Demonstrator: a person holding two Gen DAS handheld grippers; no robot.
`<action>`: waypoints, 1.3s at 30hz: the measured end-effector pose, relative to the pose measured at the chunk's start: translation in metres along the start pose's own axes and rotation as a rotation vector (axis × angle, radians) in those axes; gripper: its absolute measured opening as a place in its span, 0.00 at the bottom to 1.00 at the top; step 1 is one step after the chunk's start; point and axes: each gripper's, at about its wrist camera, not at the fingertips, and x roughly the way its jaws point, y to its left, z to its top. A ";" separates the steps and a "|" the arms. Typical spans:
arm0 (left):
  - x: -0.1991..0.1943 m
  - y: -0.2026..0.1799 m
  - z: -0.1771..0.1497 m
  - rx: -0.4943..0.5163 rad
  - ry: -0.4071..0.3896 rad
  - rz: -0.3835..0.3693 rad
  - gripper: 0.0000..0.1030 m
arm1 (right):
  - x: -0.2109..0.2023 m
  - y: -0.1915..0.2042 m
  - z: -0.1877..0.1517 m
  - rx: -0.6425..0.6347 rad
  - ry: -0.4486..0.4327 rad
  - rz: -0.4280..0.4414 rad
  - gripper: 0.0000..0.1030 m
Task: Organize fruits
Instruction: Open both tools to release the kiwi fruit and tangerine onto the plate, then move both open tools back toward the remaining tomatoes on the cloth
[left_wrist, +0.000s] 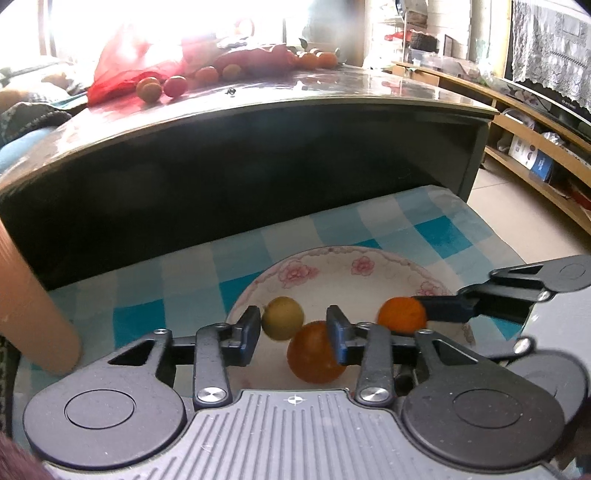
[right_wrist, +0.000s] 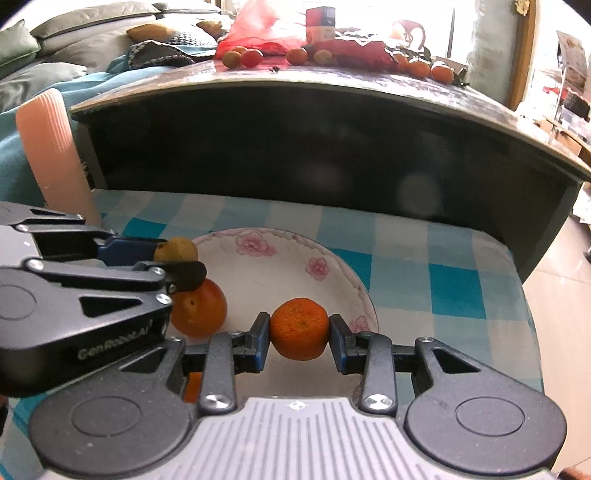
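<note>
A white plate with pink flowers (left_wrist: 332, 266) (right_wrist: 280, 254) sits on a blue checked cloth. In it lie a yellow-green fruit (left_wrist: 282, 317) (right_wrist: 176, 250) and a smooth orange-red fruit (left_wrist: 314, 354) (right_wrist: 199, 308). My left gripper (left_wrist: 293, 328) (right_wrist: 177, 258) is open over the plate, its fingers either side of these two fruits, gripping neither. My right gripper (right_wrist: 300, 332) is shut on a mandarin (right_wrist: 299, 328) (left_wrist: 402, 314) and holds it just over the plate's right part.
A dark table (left_wrist: 295, 107) (right_wrist: 332, 88) stands behind, with several small fruits (left_wrist: 173, 85) (right_wrist: 251, 57) and a red bag (left_wrist: 122, 70) on top. A peach ribbed post (right_wrist: 51, 147) stands at the left. Shelves (left_wrist: 535, 147) run along the right.
</note>
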 end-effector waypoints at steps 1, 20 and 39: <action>0.000 -0.002 0.000 0.011 -0.006 0.009 0.48 | 0.002 0.001 -0.001 -0.007 0.005 0.013 0.49; -0.038 0.010 -0.001 -0.031 -0.005 0.052 0.51 | -0.020 0.002 0.001 -0.021 -0.039 -0.012 0.53; -0.098 0.002 -0.048 -0.085 0.046 0.027 0.53 | -0.091 0.031 -0.032 -0.011 -0.041 0.041 0.53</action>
